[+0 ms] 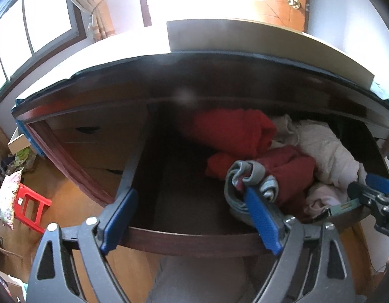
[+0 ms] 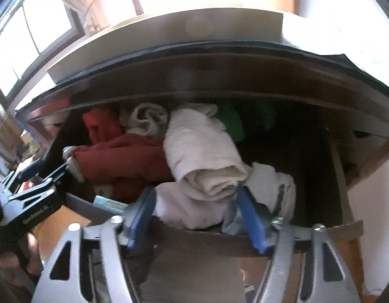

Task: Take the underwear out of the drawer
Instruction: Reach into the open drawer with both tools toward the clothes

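A: While the drawer is standing pulled out, which step are we looking at?

B: I'm judging it as the picking stage. Nothing is lifted yet. The left hand-held gripper is hanging over the front rim with its jaws spread wide, and the bare dark drawer floor is lying between them. Its right pad is sitting against a grey rolled piece, but nothing is being squeezed.

A: And the other one?

B: The right hand-held gripper is standing partly open, its blue pads flanking a white bundle at the front edge. The view is blurred there, so I can't tell whether the pads are touching the cloth, but they are not pinching it.

A: Where is the underwear lying?

B: All inside the drawer. In the left wrist view the pile is filling the half from twelve round to three o'clock: red folded pieces at twelve to one, pale pink ones at two to three. In the right wrist view a cream roll is sitting at twelve just above the white bundle, with a green piece further back at one o'clock.

A: So what is the next move asking for?

B: Probably the right jaws are needing to settle around one bundle, close on it firmly, then rise clear of the rim without dragging neighbours along.

A: And the poses?

B: Both are pointing steeply down into the drawer from the front, side by side, the right hand-held gripper showing at three o'clock in the left view.
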Tool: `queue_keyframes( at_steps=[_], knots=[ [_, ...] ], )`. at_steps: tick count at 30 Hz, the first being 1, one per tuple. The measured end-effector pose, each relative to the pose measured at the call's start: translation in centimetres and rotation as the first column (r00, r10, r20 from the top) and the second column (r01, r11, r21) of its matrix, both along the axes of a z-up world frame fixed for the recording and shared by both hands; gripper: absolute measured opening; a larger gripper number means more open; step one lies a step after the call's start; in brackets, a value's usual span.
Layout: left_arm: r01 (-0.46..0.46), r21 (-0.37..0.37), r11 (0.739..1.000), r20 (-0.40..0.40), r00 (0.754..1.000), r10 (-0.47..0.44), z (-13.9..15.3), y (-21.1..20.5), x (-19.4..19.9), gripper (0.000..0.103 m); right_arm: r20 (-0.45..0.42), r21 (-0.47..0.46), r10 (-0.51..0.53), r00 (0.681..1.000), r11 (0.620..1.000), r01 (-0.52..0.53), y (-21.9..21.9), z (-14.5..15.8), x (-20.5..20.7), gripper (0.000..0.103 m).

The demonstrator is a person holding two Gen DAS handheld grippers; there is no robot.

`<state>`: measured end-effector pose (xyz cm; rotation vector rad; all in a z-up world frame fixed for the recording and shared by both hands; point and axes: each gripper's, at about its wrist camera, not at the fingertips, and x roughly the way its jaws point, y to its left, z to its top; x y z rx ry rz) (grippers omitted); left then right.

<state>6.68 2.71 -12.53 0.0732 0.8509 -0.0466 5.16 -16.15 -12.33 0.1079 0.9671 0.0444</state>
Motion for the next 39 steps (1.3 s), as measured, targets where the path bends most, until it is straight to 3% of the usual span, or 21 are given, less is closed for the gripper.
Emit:
queue_keyframes(
  at_steps=[15,19,39],
  knots=[
    [0.051,-0.028,0.998,-0.023,0.998,-0.052,0.1,1.1,-2.9,0.093,-0.061,0.001,0.021,0.998,1.0,-0.02,0.5,-0.4,-1.7,0.072],
    [0.055,-0.032,0.998,-0.031,0.998,-0.056,0.0,1.3,-3.5,0.093,-0.087,0.009,0.016,0.996,1.0,-0.015,0.2,-0.8,-1.9,0.083],
    [0.056,-0.023,0.998,-0.06,0.997,-0.058,0.1,1.6,-4.6,0.093,-0.142,0.087,0.09,0.986,0.993,-0.079,-0.5,-1.0,-2.8,0.083]
  ],
)
